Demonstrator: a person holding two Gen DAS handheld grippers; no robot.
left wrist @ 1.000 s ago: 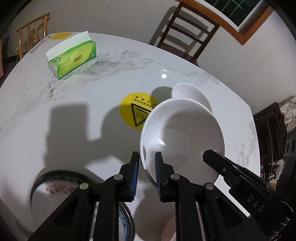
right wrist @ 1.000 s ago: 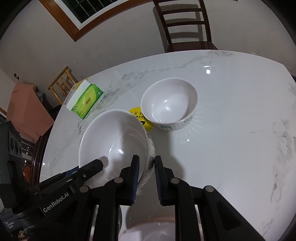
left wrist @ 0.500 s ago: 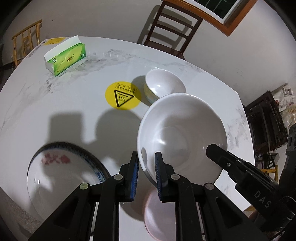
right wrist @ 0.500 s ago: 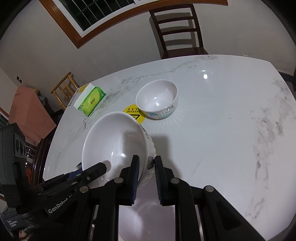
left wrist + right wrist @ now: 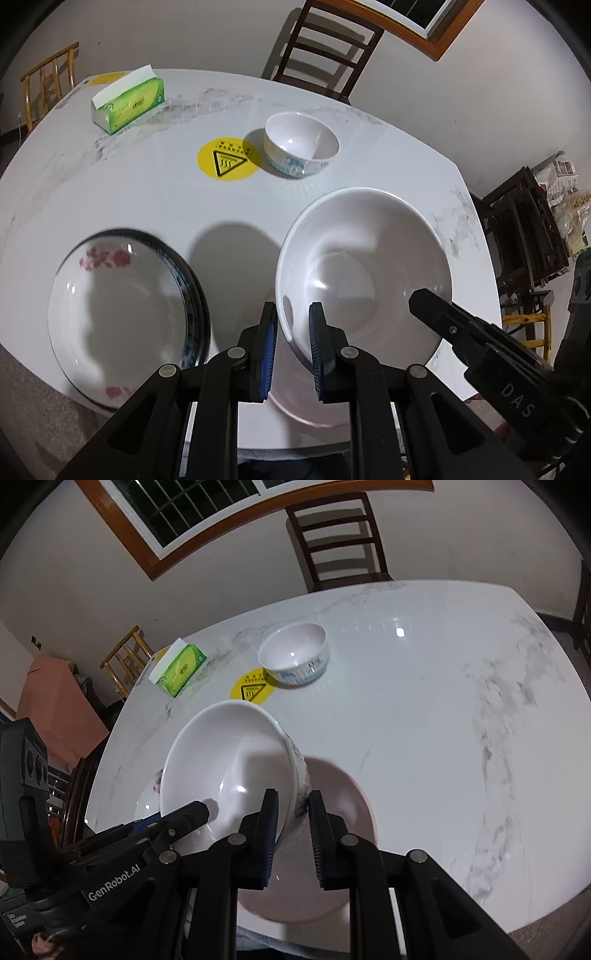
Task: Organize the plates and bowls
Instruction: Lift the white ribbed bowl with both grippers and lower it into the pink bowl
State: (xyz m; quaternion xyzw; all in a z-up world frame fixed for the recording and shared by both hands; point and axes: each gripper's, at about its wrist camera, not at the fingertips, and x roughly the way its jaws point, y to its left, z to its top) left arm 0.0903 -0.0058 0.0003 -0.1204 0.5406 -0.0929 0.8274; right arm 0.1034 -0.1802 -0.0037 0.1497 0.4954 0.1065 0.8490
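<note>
A large white bowl (image 5: 365, 273) hangs above the marble table (image 5: 147, 199), carried by both grippers on opposite rims. My left gripper (image 5: 293, 314) is shut on its near left rim, and my right gripper (image 5: 293, 801) is shut on the right rim of the same large white bowl (image 5: 229, 768). Under the bowl, at the table's near edge, lies a pink plate (image 5: 343, 794), half hidden. A blue-rimmed plate with red flowers (image 5: 122, 317) lies to the left. A small white bowl (image 5: 301, 144) with a blue pattern stands farther back, also in the right wrist view (image 5: 295, 653).
A green tissue box (image 5: 129, 99) sits at the far left of the table, and a round yellow warning sticker (image 5: 227, 158) lies next to the small bowl. A dark wooden chair (image 5: 325, 48) stands behind the table. Dark furniture crowds the room's right side.
Both grippers have drawn the large bowl back toward the table's near edge. The small bowl now lies farther off, and the flowered plate and pink plate have come into fuller view.
</note>
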